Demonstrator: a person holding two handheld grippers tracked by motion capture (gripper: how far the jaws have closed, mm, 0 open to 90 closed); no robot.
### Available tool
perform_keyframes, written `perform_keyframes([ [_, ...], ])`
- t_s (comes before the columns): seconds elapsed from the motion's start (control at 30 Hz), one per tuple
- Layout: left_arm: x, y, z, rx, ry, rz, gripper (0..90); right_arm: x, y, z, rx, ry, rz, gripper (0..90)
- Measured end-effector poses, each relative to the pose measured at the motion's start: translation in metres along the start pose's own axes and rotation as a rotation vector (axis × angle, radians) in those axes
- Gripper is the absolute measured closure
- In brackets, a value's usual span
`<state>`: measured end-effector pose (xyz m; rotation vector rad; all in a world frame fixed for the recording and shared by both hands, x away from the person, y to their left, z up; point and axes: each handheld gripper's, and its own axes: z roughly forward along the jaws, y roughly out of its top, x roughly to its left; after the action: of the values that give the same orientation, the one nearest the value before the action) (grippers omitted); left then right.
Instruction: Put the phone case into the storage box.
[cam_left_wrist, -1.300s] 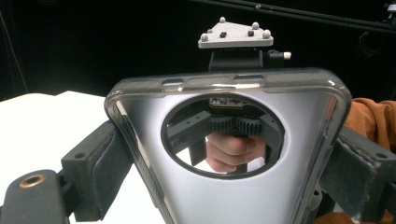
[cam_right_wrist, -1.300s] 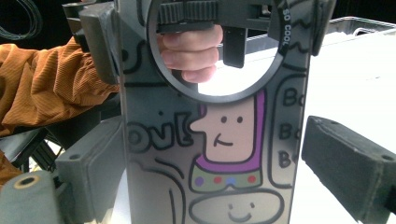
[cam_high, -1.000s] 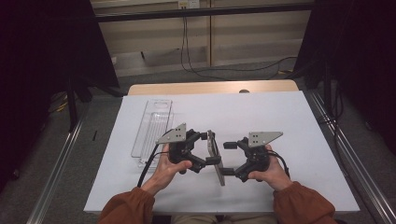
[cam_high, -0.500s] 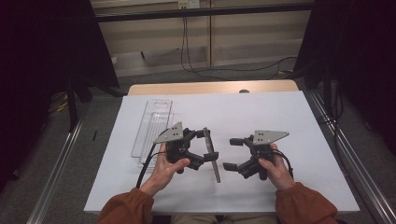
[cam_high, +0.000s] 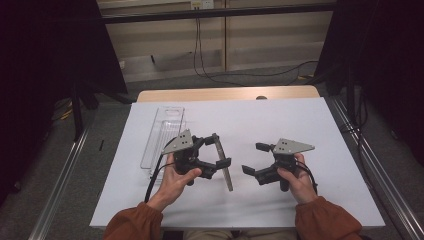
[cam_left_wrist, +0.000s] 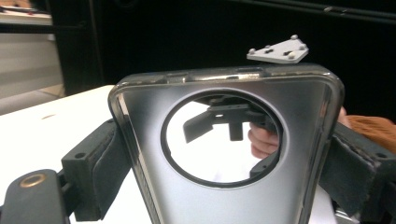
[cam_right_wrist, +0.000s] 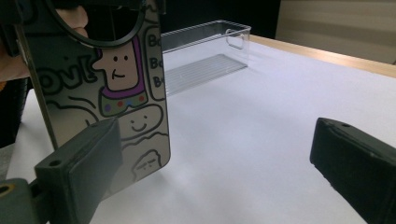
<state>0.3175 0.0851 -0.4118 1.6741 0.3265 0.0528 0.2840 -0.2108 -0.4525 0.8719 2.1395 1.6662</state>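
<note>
Right gripper (cam_high: 252, 159) had let go and drawn away rightward since a second before, jaws standing apart and empty. Phone case (cam_high: 222, 161), cartoon-printed with a round cutout, was left clamped edgewise in the left gripper (cam_high: 220, 150) above the table (cam_high: 280, 120). Handover judged complete. Clear plastic bin (cam_high: 162, 134) lay beyond.

High view above near table edge, looks fwd & down, far off, gripper cams close, low over white table (cam_high: 280, 125), aimed at each other, both share phone case (cam_left_wrist: 224, 154).
</note>
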Motion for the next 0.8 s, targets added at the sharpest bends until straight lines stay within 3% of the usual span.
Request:
perform_keyframes([
  [0.1, -0.001, 0.0, -0.001, 0.002, 0.054, -0.012, 11.2, 0.001, 0.0, -0.002, -0.005, -0.035, 0.01, 0.0],
  [0.2, 0.001, 0.0, -0.002, -0.005, 0.061, -0.019, 11.3, 0.001, 0.0, -0.005, -0.024, -0.069, 0.01, 0.0],
  [0.47, 0.003, 0.003, -0.007, 0.004, 0.145, -0.024, 11.3, -0.001, -0.001, -0.015, -0.048, -0.137, 0.014, 0.0],
  [0.6, 0.002, 0.005, -0.009, -0.002, 0.166, -0.027, 11.3, 0.0, -0.001, -0.023, -0.074, -0.187, 0.018, 0.0],
  [0.8, 0.003, 0.007, -0.012, -0.007, 0.192, -0.014, 11.3, -0.001, -0.004, -0.032, -0.092, -0.217, 0.017, 0.0],
])
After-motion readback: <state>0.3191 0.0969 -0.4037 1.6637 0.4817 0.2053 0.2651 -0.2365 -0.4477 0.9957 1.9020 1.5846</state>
